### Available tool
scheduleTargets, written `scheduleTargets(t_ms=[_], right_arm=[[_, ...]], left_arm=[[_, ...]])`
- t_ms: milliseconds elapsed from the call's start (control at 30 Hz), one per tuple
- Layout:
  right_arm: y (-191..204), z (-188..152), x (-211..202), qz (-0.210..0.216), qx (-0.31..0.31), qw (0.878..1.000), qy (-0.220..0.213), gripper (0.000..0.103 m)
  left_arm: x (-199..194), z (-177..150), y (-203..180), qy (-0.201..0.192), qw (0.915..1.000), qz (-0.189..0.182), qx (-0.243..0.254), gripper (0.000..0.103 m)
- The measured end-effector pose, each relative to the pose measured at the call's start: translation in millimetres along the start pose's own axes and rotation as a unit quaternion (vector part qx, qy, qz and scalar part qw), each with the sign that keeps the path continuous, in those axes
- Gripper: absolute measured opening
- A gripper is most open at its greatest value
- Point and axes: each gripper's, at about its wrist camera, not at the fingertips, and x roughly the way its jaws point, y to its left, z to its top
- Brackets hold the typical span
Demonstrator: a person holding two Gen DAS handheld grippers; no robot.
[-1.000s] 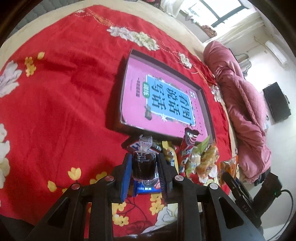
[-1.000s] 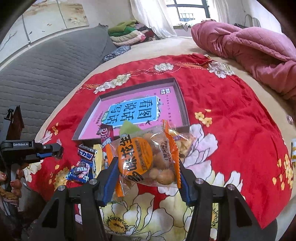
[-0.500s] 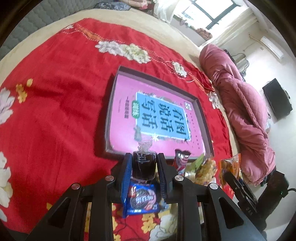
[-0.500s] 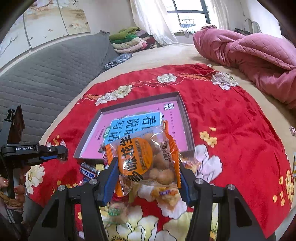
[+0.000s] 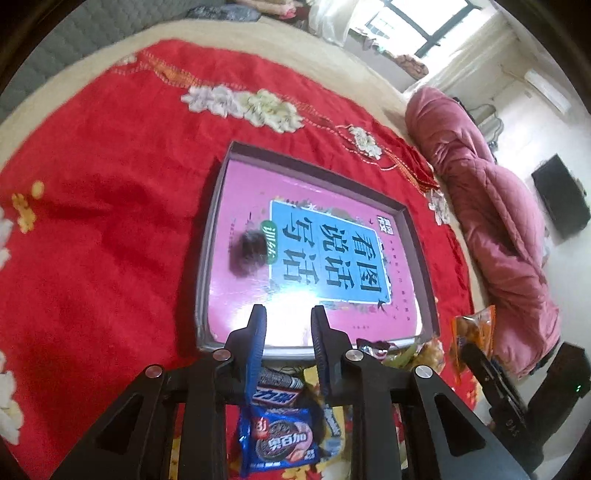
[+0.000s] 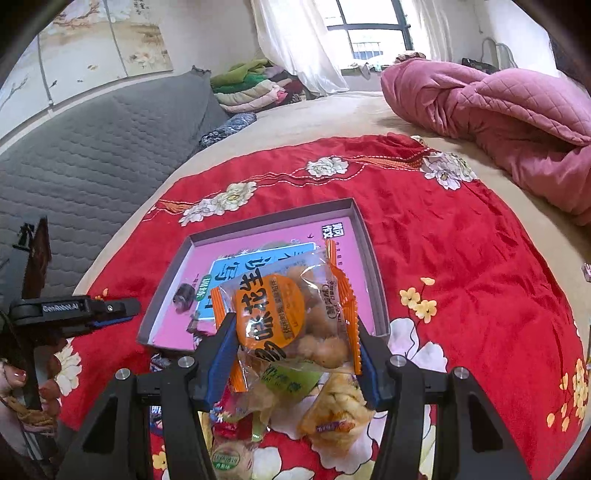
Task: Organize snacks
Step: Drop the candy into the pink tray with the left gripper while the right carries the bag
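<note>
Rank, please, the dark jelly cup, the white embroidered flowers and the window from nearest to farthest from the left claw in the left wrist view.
1. Dark jelly cup, in the tray ahead.
2. White embroidered flowers, beyond the tray.
3. Window, across the room.
The left claw has jaws that have just been closing, nothing between them.

The left gripper (image 5: pixel 288 332) tilts steeply downward, its 2 fingers (image 5: pixel 256 332) narrowly parted with nothing between them, having just been closing. The right gripper (image 6: pixel 293 347) tilts downward, clamping a packet.
</note>
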Motion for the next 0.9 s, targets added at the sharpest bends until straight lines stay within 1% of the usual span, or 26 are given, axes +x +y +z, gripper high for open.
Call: scheduleTargets(t_ms=[100, 367, 700, 900], right_arm=[[-1.6, 2.5, 3.4, -0.002, 0.002, 1.0, 0.0, 0.057], [-5.7, 12.2, 18.2, -0.01, 0.003, 1.0, 0.001, 0.057], [-8.6, 16.6, 47.5, -0.018, 0.01, 0.999, 0.032, 0.057], [-8.6, 12.5, 62.3, -0.026, 0.008, 0.998, 0.052, 0.057]], left_arm=[[5.0, 0.7, 2.8, -0.002, 0.9999, 0.01, 0.003, 0.025], [10.2, -1.1, 3.8, -0.001, 0.9997, 0.021, 0.011, 0.025], [13.5, -1.9, 7.3, -0.007, 0.9986, 0.047, 0.025, 0.025], [17.1, -3.6, 7.7, -0.002, 0.9981, 0.053, 0.03, 0.027]])
